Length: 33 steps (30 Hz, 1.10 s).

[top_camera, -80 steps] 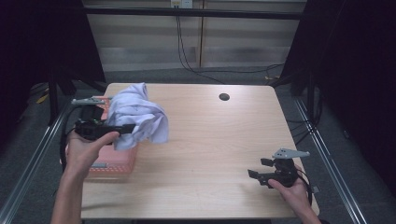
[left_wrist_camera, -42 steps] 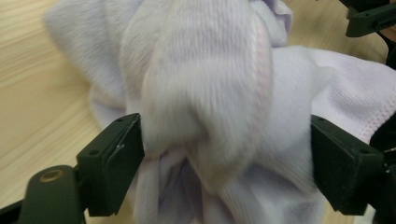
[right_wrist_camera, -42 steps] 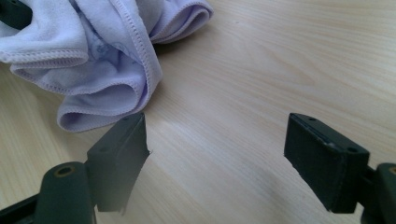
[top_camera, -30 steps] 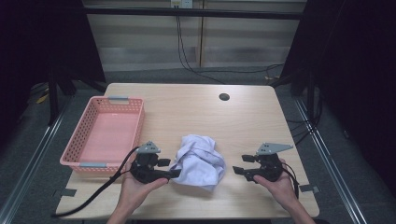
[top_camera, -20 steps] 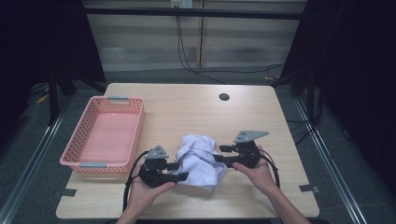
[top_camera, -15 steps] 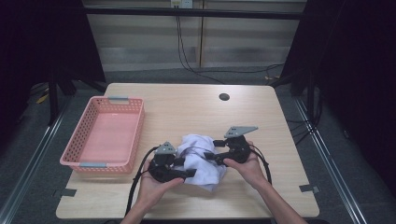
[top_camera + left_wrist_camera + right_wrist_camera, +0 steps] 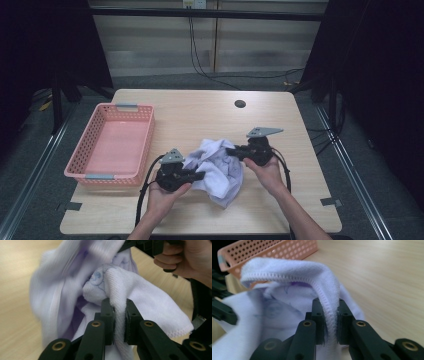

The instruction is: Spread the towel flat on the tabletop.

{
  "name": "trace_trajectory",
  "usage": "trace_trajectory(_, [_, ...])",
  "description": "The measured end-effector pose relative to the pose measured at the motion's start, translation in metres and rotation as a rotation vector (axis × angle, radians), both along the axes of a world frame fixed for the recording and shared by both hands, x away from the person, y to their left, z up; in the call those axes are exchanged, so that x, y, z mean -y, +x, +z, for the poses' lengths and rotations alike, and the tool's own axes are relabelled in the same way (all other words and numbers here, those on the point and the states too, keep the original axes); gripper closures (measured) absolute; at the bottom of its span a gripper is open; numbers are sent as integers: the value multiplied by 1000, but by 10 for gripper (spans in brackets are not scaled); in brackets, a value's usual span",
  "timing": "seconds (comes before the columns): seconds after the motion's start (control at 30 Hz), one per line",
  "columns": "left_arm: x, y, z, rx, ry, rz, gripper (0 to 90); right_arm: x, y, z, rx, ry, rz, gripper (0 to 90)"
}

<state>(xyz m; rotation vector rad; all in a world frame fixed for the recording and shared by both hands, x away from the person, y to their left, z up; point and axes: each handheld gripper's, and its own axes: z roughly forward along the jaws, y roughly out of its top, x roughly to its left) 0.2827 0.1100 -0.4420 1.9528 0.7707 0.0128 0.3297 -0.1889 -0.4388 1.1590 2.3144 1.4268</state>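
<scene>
Here, a crumpled white towel (image 7: 215, 170) at table centre, nearer the six o'clock edge, pink basket (image 7: 111, 145) at its nine o'clock. Left gripper (image 7: 197, 176) clamped on a fold (image 7: 119, 315), right gripper (image 7: 231, 151) pinched on the stitched hem (image 7: 329, 315). Likely step: opening the towel out. Next: draw both grips apart, towards three and nine o'clock, until flat.

From above the near edge we look forward and down over the whole table (image 7: 300, 125). Our two gripper cameras sit very close in, each looking along its own black jaws at the white towel (image 7: 150, 305), which all three views share. The right gripper view also faces the pink basket (image 7: 269, 250) beyond.
</scene>
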Motion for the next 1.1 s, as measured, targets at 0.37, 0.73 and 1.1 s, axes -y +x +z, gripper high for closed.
trace_trajectory(0.37, [-27, -7, 43, 96, -103, 33, 830, 69, 12, 36, 35, 91, -166, 811])
trace_trajectory(0.73, [-74, -10, 92, 203, -194, 118, 852, 119, 34, 72, 67, 92, -322, 821])
trace_trajectory(1.1, [-80, -25, 96, 178, -210, 74, 789, 148, 66, 92, 95, 71, -395, 738])
